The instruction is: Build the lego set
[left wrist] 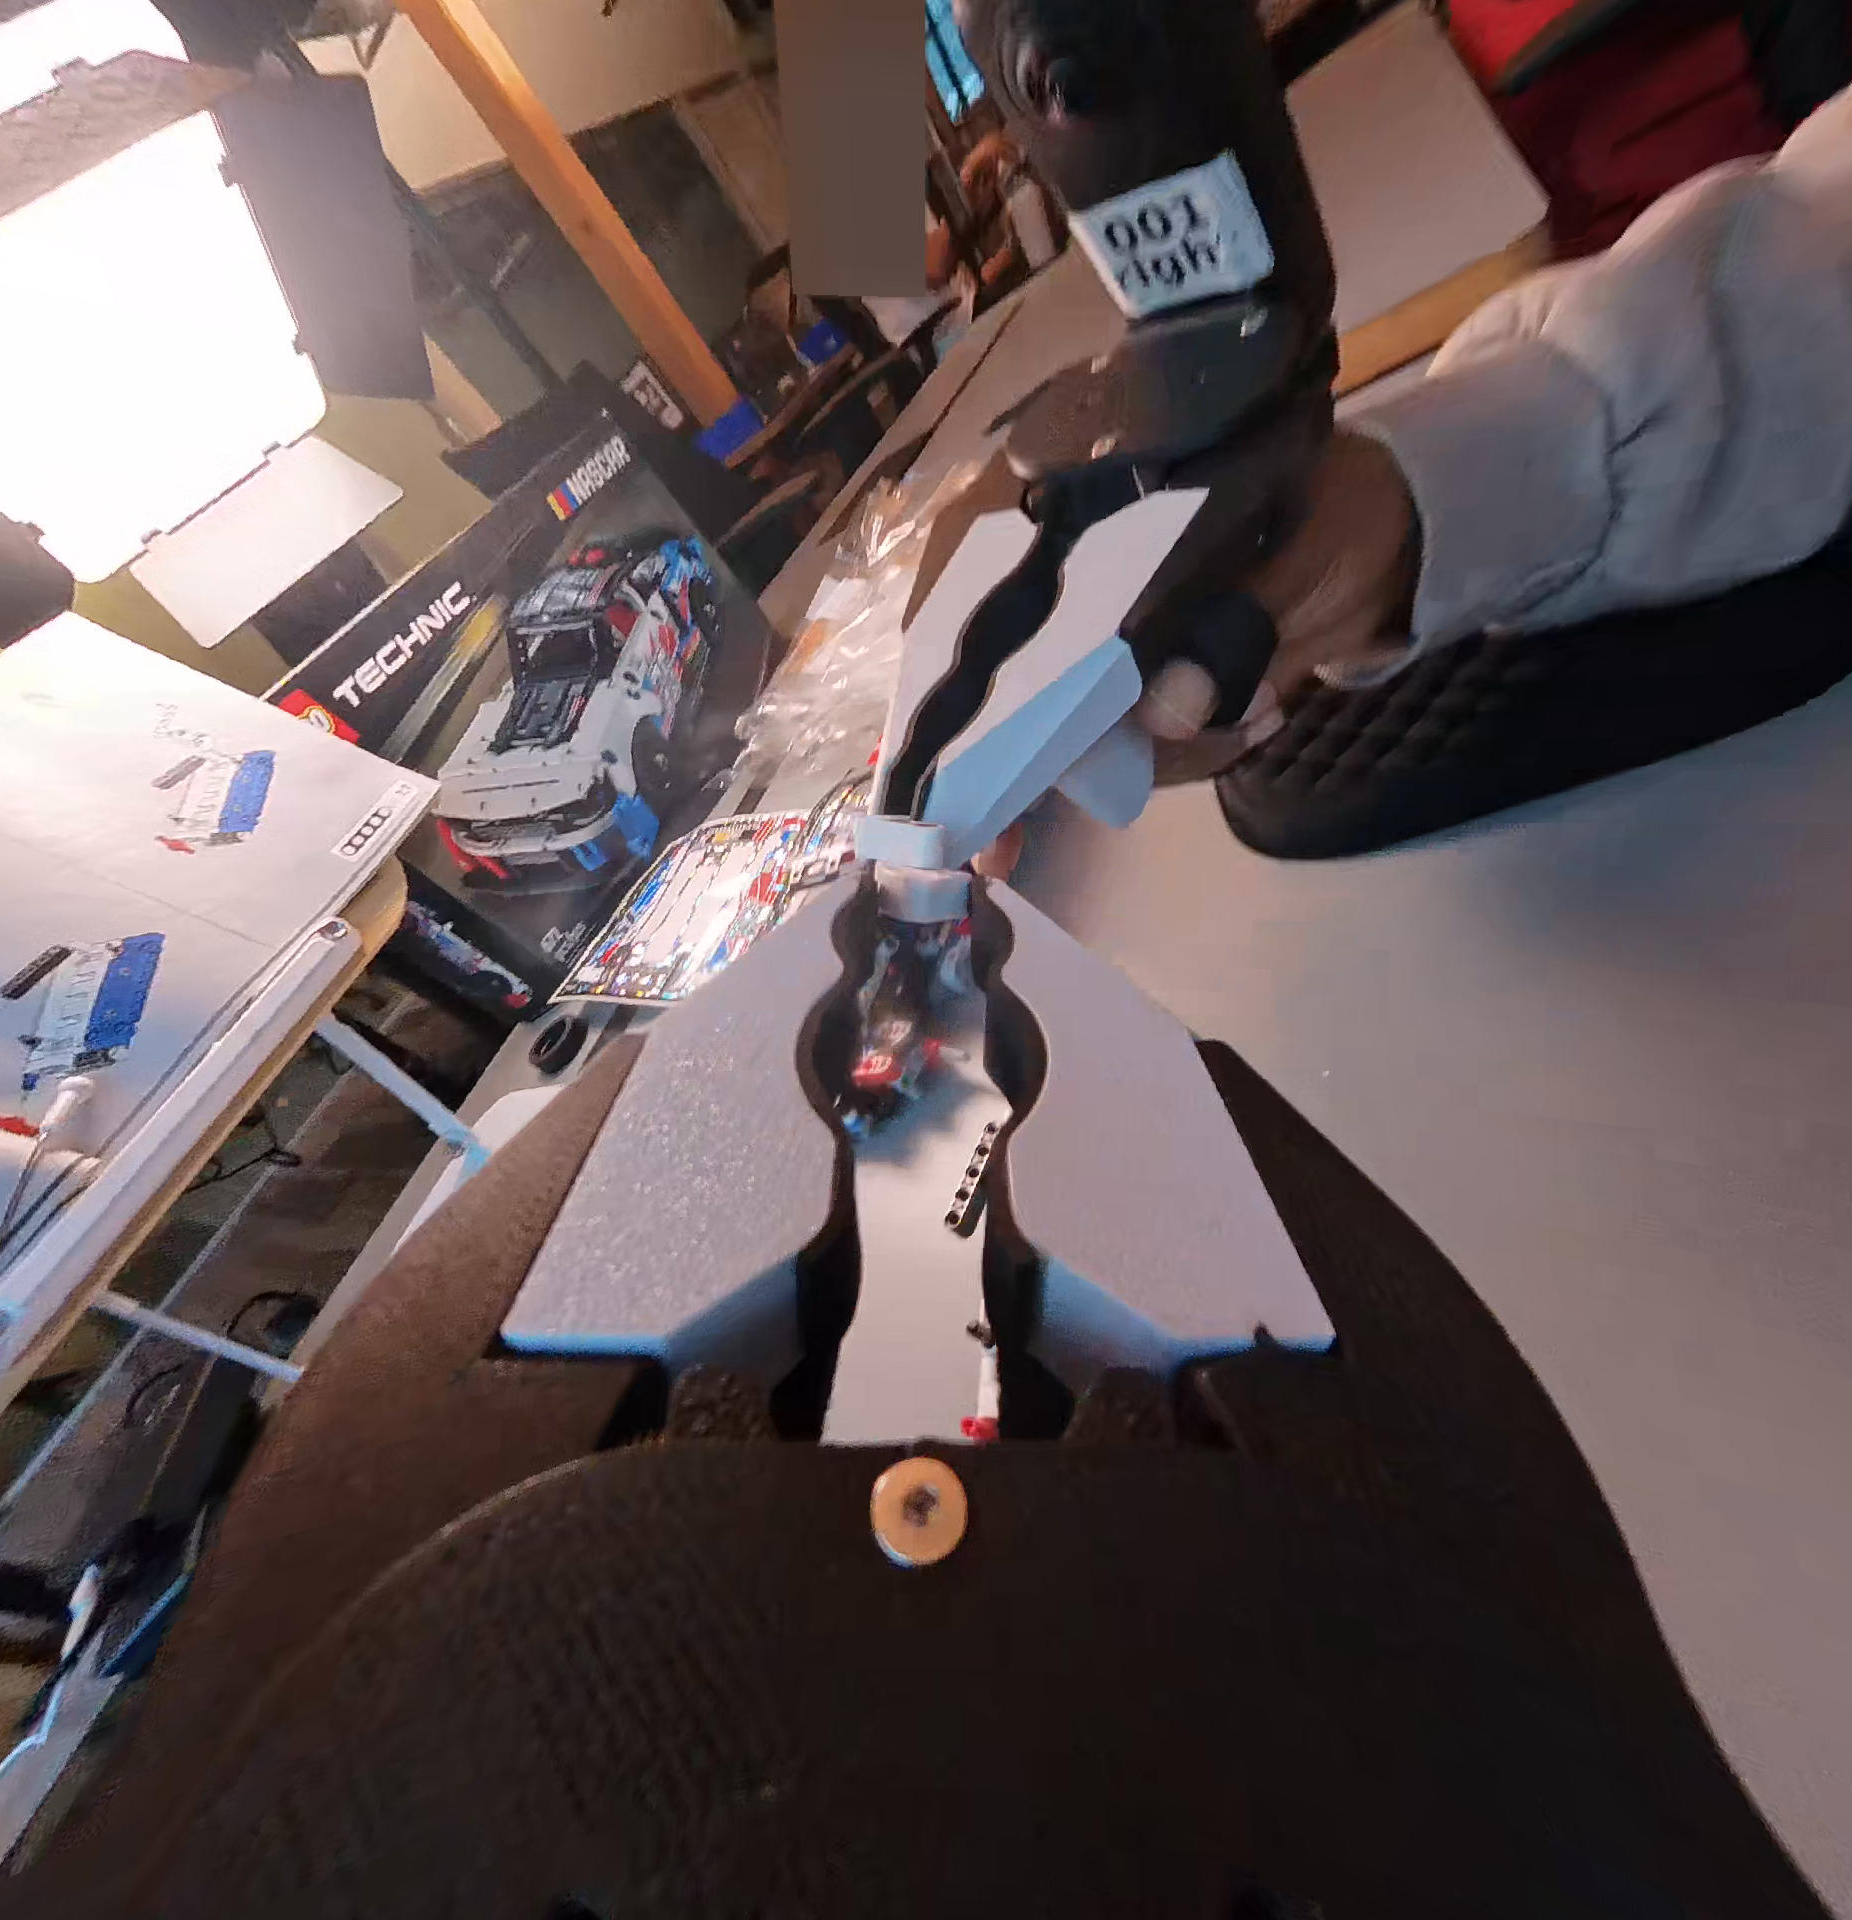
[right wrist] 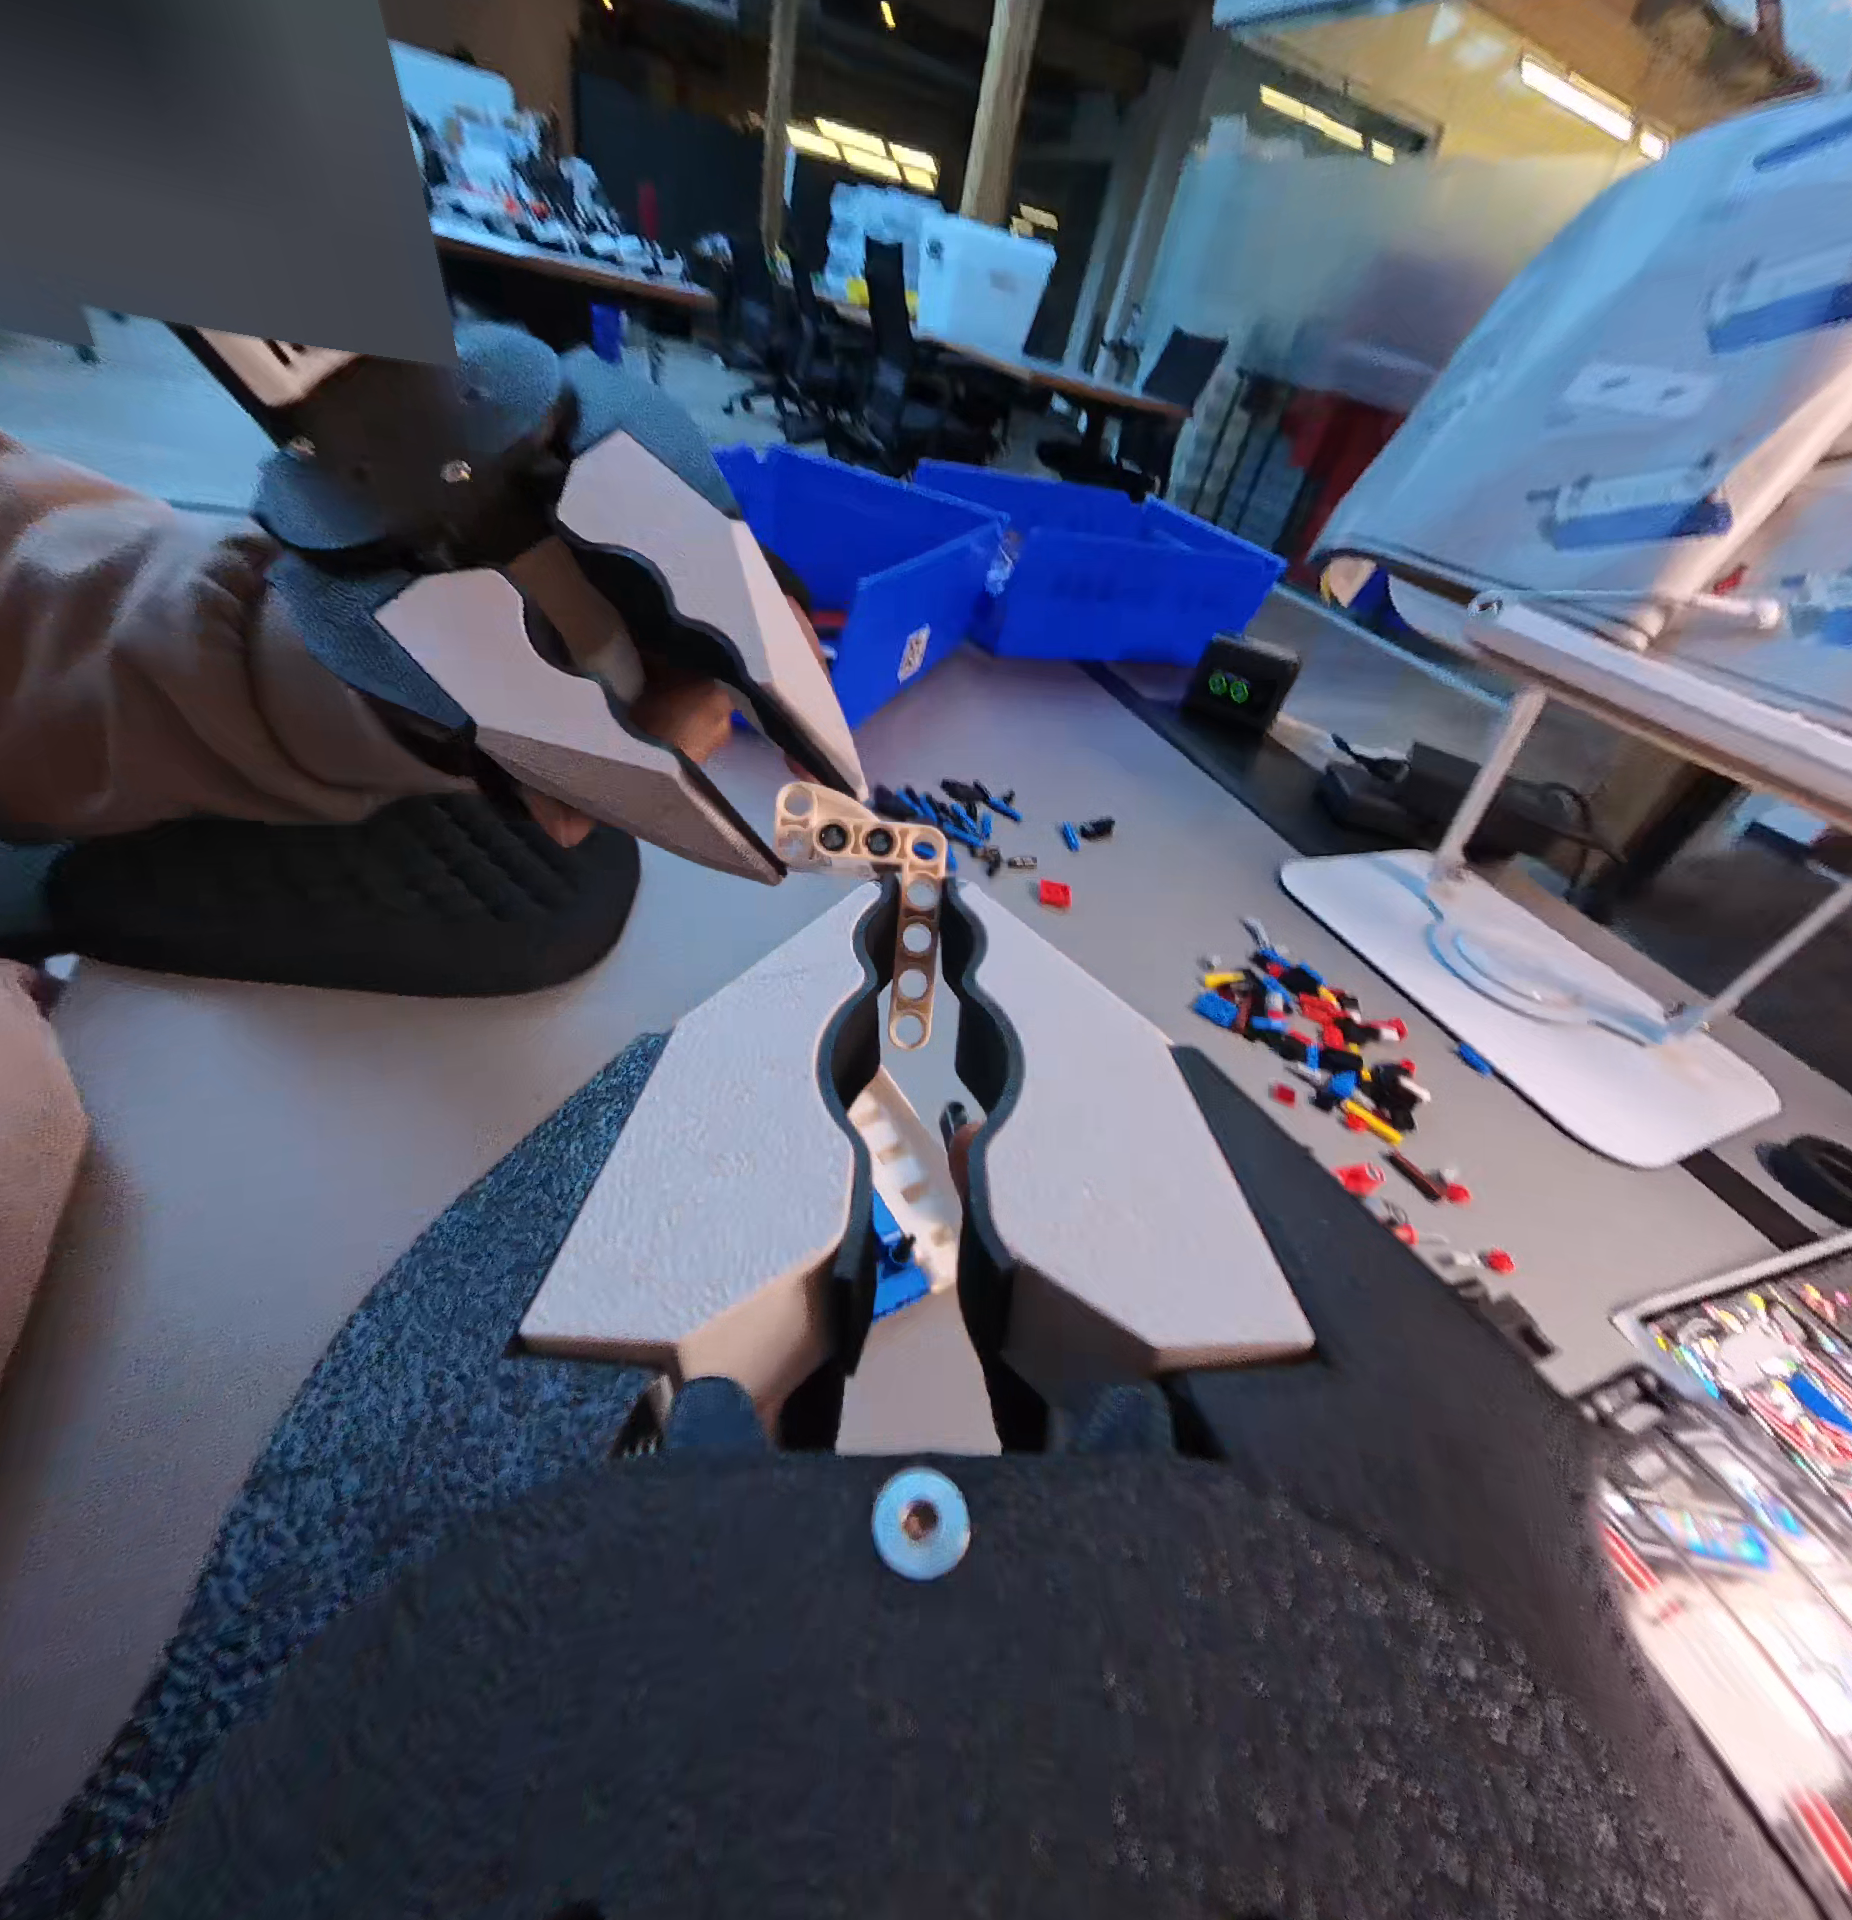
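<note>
1. The right gripper (right wrist: 917, 883) has its jaws clamped on a straight white plastic beam with round holes (right wrist: 915, 961), which stands between the tips and runs back toward 6 o'clock in the right wrist view.
2. The left gripper (right wrist: 823, 831) comes in from 10 o'clock in that view, its jaws closed on a white angled plastic beam with pin holes (right wrist: 839, 831).
3. The two beams touch at the straight beam's far end, together making an L shape held above the grey counter (right wrist: 382, 1091).
4. In the left wrist view the left gripper (left wrist: 917, 894) pinches its white piece at its tips, and the right gripper (left wrist: 901, 831) meets it from 1 o'clock.
5. A loose heap of small blue, red, black and yellow plastic pieces (right wrist: 1317, 1039) lies on the counter at 3 o'clock of the right gripper; a scatter of blue and black pins (right wrist: 953, 810) lies just beyond the joined beams at 12 o'clock.
6. Two blue plastic bins (right wrist: 1005, 561) stand farther off at 12 o'clock.
7. An open instruction booklet on a stand (left wrist: 174, 831) sits at 9 o'clock in the left wrist view, with the black set box showing a car (left wrist: 548, 665) and a colourful sticker sheet (left wrist: 714, 904) nearer the tips.
</note>
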### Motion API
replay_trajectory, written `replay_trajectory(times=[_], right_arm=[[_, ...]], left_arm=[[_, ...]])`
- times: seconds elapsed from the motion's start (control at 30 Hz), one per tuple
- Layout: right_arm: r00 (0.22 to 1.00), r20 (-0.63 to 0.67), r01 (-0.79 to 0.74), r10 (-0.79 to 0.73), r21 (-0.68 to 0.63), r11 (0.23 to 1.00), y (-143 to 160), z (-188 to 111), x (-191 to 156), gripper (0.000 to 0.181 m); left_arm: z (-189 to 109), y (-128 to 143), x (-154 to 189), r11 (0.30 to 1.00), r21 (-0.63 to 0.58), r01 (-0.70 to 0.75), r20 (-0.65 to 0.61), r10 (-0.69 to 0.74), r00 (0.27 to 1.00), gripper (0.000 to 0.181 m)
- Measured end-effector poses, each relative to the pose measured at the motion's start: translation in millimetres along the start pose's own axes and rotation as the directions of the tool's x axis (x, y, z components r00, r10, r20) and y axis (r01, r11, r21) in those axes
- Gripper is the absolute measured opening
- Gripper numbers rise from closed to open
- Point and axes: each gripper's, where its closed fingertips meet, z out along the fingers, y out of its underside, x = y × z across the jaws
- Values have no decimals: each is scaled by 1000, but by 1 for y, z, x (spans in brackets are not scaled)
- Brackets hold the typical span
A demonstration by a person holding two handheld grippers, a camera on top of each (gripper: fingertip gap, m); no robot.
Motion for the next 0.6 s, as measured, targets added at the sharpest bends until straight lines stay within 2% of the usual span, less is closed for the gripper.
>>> replay_trajectory(times=[0.07, 0.17, 0.27, 0.33, 0.4, 0.5, 0.6], right_arm=[[998, -53, -30, 23, -137, 990, 20, 5, 9, 5], [992, -119, -75, 37, -332, 940, 53, 10, 19, 5], [990, -143, -56, -9, -443, 895, 74, 9, 21, 6], [992, -127, -37, -25, -462, 886, 80, 6, 19, 7], [998, -64, -20, -9, -452, 892, 83, 3, 13, 8], [988, 152, 50, 16, -416, 908, 84, -6, -5, 20], [949, 304, 34, 88, -376, 926, 82, -13, -11, 28]], left_arm=[[8, 20, -1, 997, -76, 15, -5, -15, 1000, 14], [22, 53, 4, 975, -187, 118, -75, -134, 988, 14], [31, 72, 13, 941, -246, 231, -159, -274, 948, 14], [34, 77, 19, 924, -251, 287, -210, -342, 916, 14], [34, 75, 26, 912, -230, 339, -279, -396, 875, 14], [31, 71, 35, 901, -194, 387, -379, -433, 818, 13], [32, 69, 40, 913, -164, 373, -434, -406, 804, 13]])
